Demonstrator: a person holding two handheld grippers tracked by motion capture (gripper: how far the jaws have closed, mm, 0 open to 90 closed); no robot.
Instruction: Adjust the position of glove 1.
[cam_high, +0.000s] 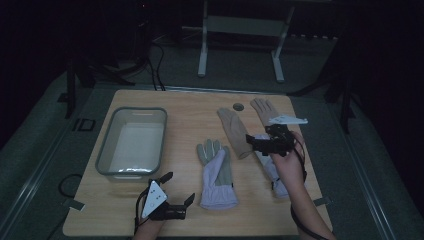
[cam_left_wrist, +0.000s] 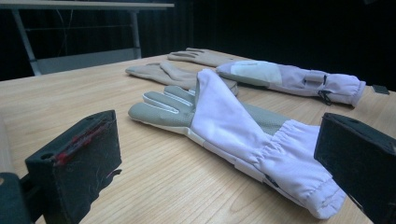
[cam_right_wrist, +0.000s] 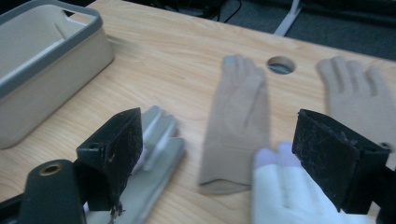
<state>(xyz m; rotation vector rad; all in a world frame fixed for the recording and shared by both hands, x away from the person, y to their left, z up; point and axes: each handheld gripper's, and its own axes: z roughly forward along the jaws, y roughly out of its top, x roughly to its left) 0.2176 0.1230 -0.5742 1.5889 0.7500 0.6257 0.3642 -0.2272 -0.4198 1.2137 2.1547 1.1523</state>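
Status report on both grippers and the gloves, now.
Left hand-held gripper open, empty, near table edge. Right hand-held gripper open, hovering over right lilac glove. Tan glove alongside; nothing blocking.

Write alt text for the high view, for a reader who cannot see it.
A person's two hand-held grippers work over a wooden table with four gloves: the right gripper, open, hovers above a lilac glove, and the left gripper, open, sits near a grey-and-lilac glove. Two tan gloves and a grey-rimmed bin lie beyond.
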